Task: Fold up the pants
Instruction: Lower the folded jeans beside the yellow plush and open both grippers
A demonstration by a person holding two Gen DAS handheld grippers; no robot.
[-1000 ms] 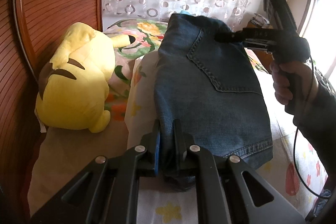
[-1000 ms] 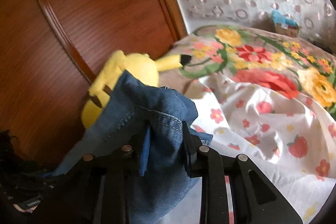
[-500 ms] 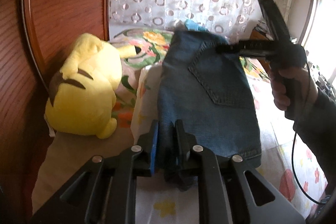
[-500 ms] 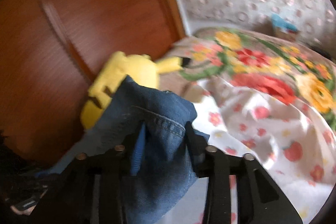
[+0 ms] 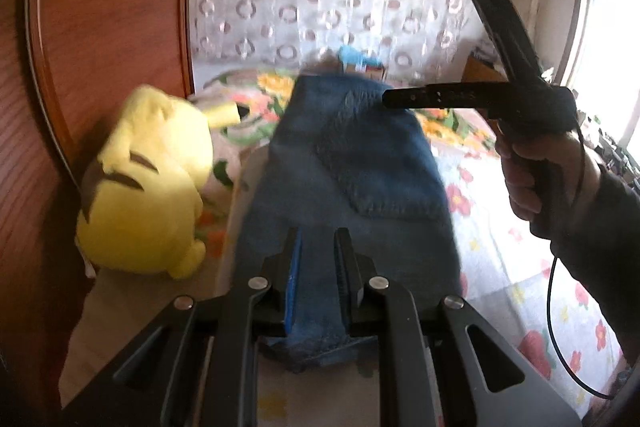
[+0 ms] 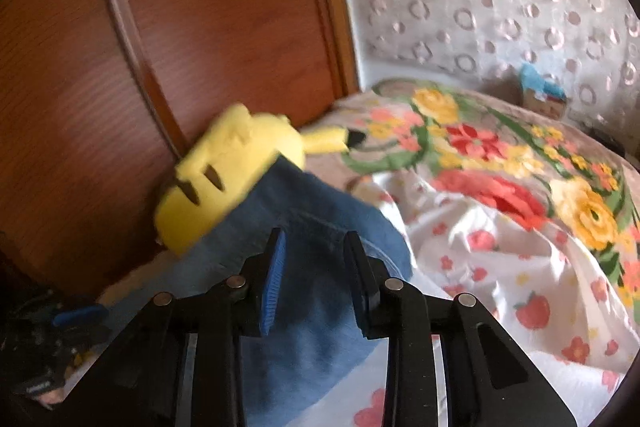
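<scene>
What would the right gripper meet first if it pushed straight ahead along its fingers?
The denim pants already bunched between the right gripper; beyond them probably the yellow plush toy, though depth is unclear.

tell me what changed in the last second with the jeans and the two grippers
Little. The left gripper still pinches the near edge of the jeans, its jaws slightly wider than before. The right gripper keeps denim between its jaws, which have just been closing. The views shifted a little. The yellow plush stayed against the headboard.
</scene>
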